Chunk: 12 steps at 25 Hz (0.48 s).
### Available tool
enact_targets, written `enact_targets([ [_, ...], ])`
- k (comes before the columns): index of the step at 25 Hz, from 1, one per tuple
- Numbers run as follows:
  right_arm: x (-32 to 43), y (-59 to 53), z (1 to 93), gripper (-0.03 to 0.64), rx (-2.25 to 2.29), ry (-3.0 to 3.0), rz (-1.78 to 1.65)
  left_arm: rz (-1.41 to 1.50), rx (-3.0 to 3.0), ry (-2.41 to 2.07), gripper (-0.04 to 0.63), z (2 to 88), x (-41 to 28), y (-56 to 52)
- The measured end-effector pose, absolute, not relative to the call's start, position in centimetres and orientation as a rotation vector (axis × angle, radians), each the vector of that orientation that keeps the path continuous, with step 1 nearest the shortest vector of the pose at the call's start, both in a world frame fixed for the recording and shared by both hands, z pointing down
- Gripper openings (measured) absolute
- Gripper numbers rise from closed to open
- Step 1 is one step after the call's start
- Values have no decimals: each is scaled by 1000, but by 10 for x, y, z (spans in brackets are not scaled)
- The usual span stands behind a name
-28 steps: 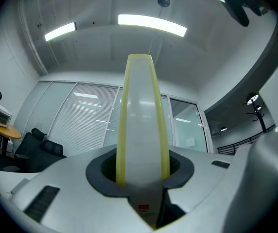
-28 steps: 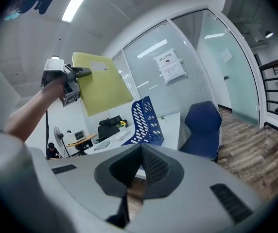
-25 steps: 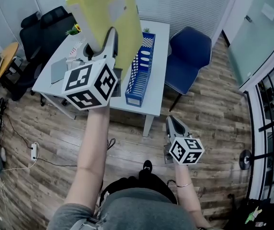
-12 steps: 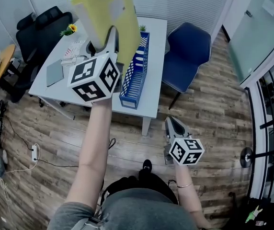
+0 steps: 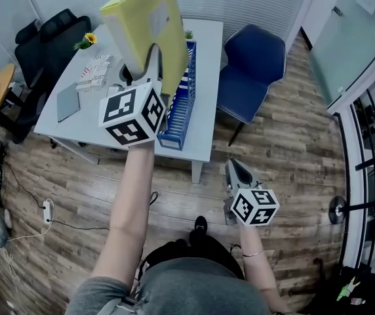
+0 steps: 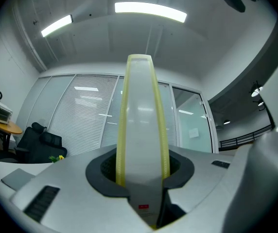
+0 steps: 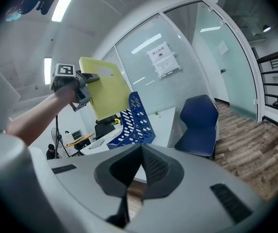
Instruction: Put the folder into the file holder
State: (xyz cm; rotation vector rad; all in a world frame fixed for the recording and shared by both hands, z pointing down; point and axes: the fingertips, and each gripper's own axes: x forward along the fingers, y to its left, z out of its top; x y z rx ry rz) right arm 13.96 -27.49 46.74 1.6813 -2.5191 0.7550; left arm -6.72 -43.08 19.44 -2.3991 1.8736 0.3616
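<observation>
Far left of the table (image 5: 208,77) there's a grey pad (image 5: 67,101), some booklets (image 5: 92,72) and a small flower (image 5: 86,41). All sit well apart from the work, so ignore them.

Your left gripper (image 5: 151,56) is raised over the table's middle. Its jaws are part-way apart and clamped on the narrow edge of the yellow folder (image 5: 145,25); the left gripper view shows the pads pressing that edge from both sides. The folder stands up out of the jaws, in the air, tilted a bit, touching nothing else. I'd say you're gripping it low and carrying it high so the bottom edge clears the rack's wall before it drops in.

Just right of it, the blue file holder (image 5: 177,104) lies lengthwise on the table with its open slot facing up. The folder isn't in it yet.

Next right is a blue chair (image 5: 250,71), beside the table and out of the way.

Your right gripper (image 5: 236,169) hangs low over the floor, jaws together with nothing in them. Probably parked, since this looks like a one-hand job. Free to steady the holder if it slides.
</observation>
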Motion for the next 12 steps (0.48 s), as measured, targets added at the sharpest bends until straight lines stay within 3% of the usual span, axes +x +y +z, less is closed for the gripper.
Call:
enact_targets([
  [12, 148, -276, 475, 5, 1702, -2512, 817, 310, -2364, 1917, 150, 243, -56, -435],
])
